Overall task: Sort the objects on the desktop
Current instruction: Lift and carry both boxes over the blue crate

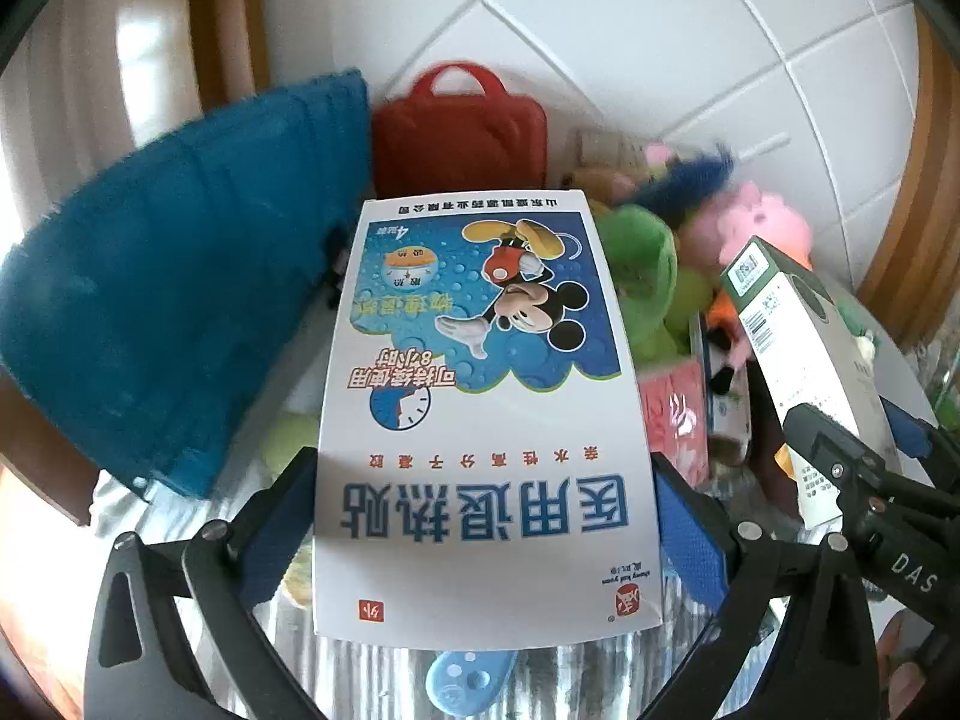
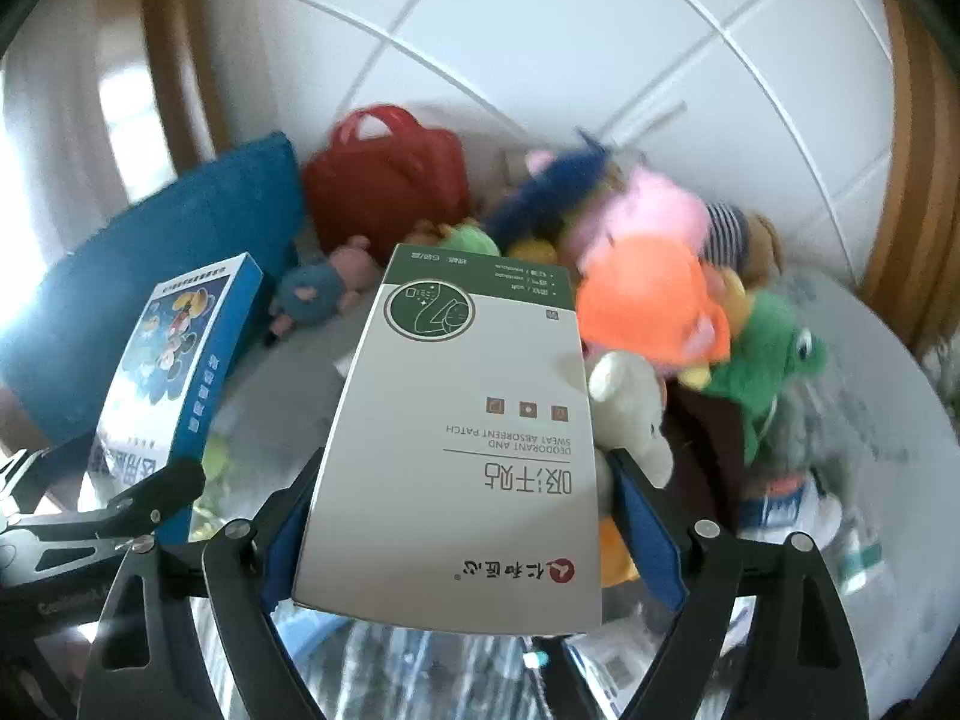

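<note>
My left gripper (image 1: 480,516) is shut on a white and blue box with a cartoon mouse (image 1: 480,408), held above the table. The box also shows at the left of the right wrist view (image 2: 174,360). My right gripper (image 2: 456,516) is shut on a white and green sweat patch box (image 2: 462,432), also lifted; it shows at the right of the left wrist view (image 1: 798,360). A pile of plush toys (image 2: 648,294) lies on the table behind both boxes.
A blue cushion (image 1: 168,300) leans at the back left, a red toy case (image 1: 462,138) stands against the white tiled wall (image 1: 600,30). The table has a shiny silver cover (image 1: 372,678). A light blue plastic item (image 1: 462,678) lies under the left box.
</note>
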Action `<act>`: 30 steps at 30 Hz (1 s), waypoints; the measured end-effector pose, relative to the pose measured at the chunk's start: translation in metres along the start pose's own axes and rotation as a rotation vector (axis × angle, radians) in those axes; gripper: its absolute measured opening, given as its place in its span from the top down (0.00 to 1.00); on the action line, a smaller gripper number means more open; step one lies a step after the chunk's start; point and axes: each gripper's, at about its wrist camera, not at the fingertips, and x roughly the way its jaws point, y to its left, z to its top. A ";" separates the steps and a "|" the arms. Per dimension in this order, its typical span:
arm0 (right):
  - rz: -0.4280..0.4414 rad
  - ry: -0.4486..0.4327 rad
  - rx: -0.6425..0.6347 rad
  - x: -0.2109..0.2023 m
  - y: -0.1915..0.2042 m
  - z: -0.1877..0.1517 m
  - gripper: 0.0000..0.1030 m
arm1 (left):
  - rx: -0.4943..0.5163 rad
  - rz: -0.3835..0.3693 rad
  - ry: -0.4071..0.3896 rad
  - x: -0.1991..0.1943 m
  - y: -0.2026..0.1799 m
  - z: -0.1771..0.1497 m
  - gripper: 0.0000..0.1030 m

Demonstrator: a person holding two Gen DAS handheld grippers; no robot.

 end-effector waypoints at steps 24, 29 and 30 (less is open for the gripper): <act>0.192 -0.217 -0.214 -0.063 0.110 0.070 0.15 | -0.143 0.178 -0.221 -0.098 0.078 0.032 0.00; 0.207 -0.250 -0.234 -0.062 0.143 0.079 0.15 | -0.162 0.192 -0.260 -0.112 0.116 0.035 0.00; 0.209 -0.258 -0.237 -0.063 0.152 0.081 0.15 | -0.163 0.192 -0.270 -0.113 0.124 0.037 0.00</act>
